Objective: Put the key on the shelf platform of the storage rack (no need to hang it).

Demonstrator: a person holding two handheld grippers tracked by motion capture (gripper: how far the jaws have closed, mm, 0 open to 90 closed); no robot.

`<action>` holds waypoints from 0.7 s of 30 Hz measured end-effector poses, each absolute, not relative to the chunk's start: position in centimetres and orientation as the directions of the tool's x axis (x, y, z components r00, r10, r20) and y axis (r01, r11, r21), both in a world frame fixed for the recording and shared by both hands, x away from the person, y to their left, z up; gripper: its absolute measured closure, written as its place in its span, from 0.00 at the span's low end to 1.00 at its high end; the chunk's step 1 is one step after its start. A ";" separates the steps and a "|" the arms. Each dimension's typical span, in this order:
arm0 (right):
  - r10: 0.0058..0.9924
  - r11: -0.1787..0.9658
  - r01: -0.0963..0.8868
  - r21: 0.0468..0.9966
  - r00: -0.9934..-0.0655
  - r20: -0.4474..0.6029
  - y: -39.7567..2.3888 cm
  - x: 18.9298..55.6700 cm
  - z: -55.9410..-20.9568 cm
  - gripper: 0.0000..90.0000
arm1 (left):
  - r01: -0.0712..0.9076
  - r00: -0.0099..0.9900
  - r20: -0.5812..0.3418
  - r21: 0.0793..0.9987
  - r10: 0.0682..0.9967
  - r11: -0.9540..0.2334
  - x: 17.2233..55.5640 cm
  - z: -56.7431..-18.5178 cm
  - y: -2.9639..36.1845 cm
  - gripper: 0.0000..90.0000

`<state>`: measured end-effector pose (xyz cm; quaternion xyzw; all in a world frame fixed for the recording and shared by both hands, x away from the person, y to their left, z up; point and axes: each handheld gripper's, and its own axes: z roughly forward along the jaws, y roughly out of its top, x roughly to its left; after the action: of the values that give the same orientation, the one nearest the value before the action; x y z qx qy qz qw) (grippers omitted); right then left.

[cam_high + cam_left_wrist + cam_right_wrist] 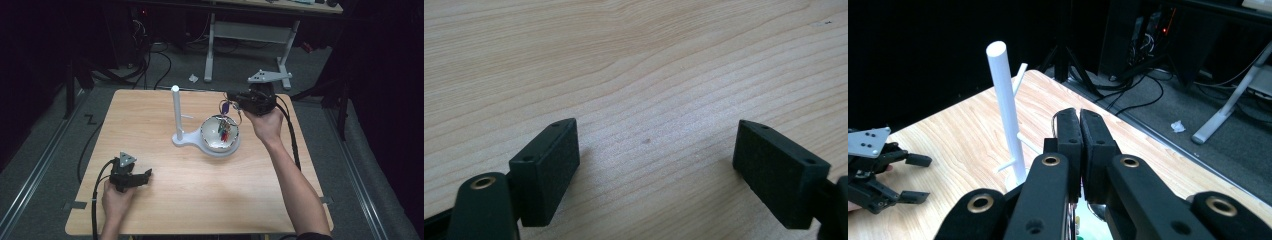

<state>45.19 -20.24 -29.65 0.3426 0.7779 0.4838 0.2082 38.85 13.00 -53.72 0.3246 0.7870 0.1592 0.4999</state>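
No readable writing is showing. The left gripper (145,175) is resting near-left, jaws apart; the right gripper (231,95), jaws clamped on a key bunch (224,124), is hanging it over the white bowl (206,136).

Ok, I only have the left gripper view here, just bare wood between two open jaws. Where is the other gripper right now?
Observer: The right gripper is held above the far edge of a white bowl, a little right of the table's middle.
Operator: Is it holding anything?
Observer: Its jaws look shut in the right gripper view, and a bunch of coloured pieces hangs from it down into the bowl. I cannot tell what they are.
Operator: Anything else near that bowl?
Observer: A white post with small side pegs stands upright just left of it.
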 end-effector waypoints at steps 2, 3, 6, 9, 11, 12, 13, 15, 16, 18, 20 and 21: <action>0.740 0.302 0.340 0.891 -0.672 0.006 -20.0 45.6 -30.1 0.99 | 0.351 -0.292 -0.685 0.573 0.668 0.741 38.9 -53.7 13.0 0.21; 0.742 0.300 0.347 0.889 -0.670 0.011 -19.9 45.8 -30.3 0.99 | 0.350 -0.298 -0.686 0.568 0.663 0.745 38.8 -53.7 13.0 0.21; 0.751 0.294 0.372 0.880 -0.660 0.028 -19.6 46.5 -31.2 0.99 | 0.350 -0.294 -0.686 0.571 0.666 0.742 38.9 -53.7 13.0 0.21; 0.756 0.296 0.391 0.871 -0.654 0.037 -19.4 46.9 -32.2 0.99 | 0.352 -0.293 -0.686 0.571 0.666 0.742 38.9 -53.7 13.0 0.21; 0.754 0.301 0.401 0.865 -0.656 0.042 -19.2 47.1 -32.9 0.99 | 0.349 -0.298 -0.688 0.567 0.662 0.747 38.9 -53.7 12.9 0.21; 0.754 0.301 0.405 0.863 -0.655 0.045 -19.2 47.1 -33.1 0.99 | 0.351 -0.293 -0.686 0.571 0.666 0.742 38.9 -53.7 13.0 0.21; 0.754 0.301 0.405 0.863 -0.655 0.045 -19.2 47.1 -33.1 0.99 | 0.351 -0.293 -0.686 0.571 0.666 0.742 38.9 -53.7 13.0 0.21; 0.753 0.301 0.414 0.859 -0.655 0.051 -19.2 47.2 -33.7 0.99 | 0.349 -0.295 -0.685 0.571 0.666 0.743 38.9 -53.7 13.0 0.21; 0.753 0.303 0.415 0.858 -0.655 0.051 -19.2 47.3 -33.8 0.99 | 0.349 -0.294 -0.685 0.572 0.666 0.742 38.9 -53.7 13.0 0.21; 0.756 0.300 0.431 0.851 -0.651 0.063 -19.3 47.5 -34.6 0.99 | 0.350 -0.294 -0.685 0.572 0.666 0.742 38.9 -53.7 13.0 0.21; 0.754 0.300 0.430 0.852 -0.653 0.064 -19.3 47.5 -34.9 0.99 | 0.350 -0.292 -0.684 0.574 0.668 0.741 38.9 -53.7 13.0 0.21; 0.753 0.298 0.434 0.850 -0.654 0.070 -19.3 47.5 -35.2 0.99 | 0.350 -0.293 -0.684 0.573 0.668 0.741 38.9 -53.7 13.0 0.21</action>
<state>47.53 -19.31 -35.24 0.3772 0.7866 0.4566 0.1746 38.86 12.98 -53.70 0.3229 0.7880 0.1591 0.4994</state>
